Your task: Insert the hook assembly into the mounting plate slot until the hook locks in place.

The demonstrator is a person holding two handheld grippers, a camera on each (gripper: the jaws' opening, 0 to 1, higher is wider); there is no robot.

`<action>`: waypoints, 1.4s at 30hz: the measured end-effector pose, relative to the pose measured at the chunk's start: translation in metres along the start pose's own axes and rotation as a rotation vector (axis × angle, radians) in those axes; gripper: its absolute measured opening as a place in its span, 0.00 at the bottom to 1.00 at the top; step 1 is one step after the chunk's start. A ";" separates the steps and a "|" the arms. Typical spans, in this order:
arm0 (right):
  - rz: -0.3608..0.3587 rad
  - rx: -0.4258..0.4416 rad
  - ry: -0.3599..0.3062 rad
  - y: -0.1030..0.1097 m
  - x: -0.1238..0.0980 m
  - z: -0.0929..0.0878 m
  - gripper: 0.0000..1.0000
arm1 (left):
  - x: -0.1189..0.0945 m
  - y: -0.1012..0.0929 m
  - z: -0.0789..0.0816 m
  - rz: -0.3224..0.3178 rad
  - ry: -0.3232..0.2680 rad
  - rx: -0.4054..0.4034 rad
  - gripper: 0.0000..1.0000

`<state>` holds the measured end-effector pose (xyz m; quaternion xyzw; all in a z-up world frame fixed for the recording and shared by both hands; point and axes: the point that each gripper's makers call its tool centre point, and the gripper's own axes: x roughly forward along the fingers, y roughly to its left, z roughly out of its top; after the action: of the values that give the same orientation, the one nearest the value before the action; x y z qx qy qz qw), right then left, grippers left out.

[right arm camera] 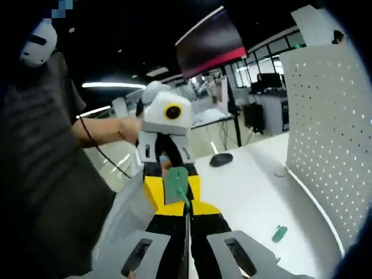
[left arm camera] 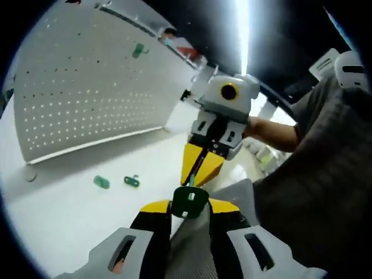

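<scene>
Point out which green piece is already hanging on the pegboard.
The green hook high on the white pegboard in the left gripper view. The other two green pieces lie loose on the table below it.

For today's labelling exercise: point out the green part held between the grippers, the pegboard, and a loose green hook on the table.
green part (left arm camera: 190,201), left gripper view, its flat face.
pegboard (left arm camera: 87,87), left gripper view, its perforated panel.
loose hook (left arm camera: 132,181), left gripper view, its body.
</scene>
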<state>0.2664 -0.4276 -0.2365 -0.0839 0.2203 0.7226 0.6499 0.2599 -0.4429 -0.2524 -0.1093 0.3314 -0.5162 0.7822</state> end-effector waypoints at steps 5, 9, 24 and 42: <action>-0.012 -0.040 0.021 -0.001 0.001 -0.002 0.00 | 0.004 0.001 -0.006 0.008 0.027 -0.020 0.32; -0.066 -0.152 0.084 -0.008 -0.001 -0.008 0.00 | 0.003 0.007 -0.010 0.031 0.041 -0.068 0.37; -0.270 -0.482 0.340 -0.035 0.000 -0.044 0.00 | -0.010 0.039 -0.011 0.196 0.048 -0.224 0.40; -0.285 -0.823 0.449 -0.035 0.004 -0.051 0.00 | 0.018 0.046 -0.025 0.182 0.070 -0.467 0.26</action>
<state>0.2921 -0.4438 -0.2905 -0.5169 0.0375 0.6176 0.5915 0.2830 -0.4344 -0.3023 -0.2388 0.4769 -0.3564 0.7671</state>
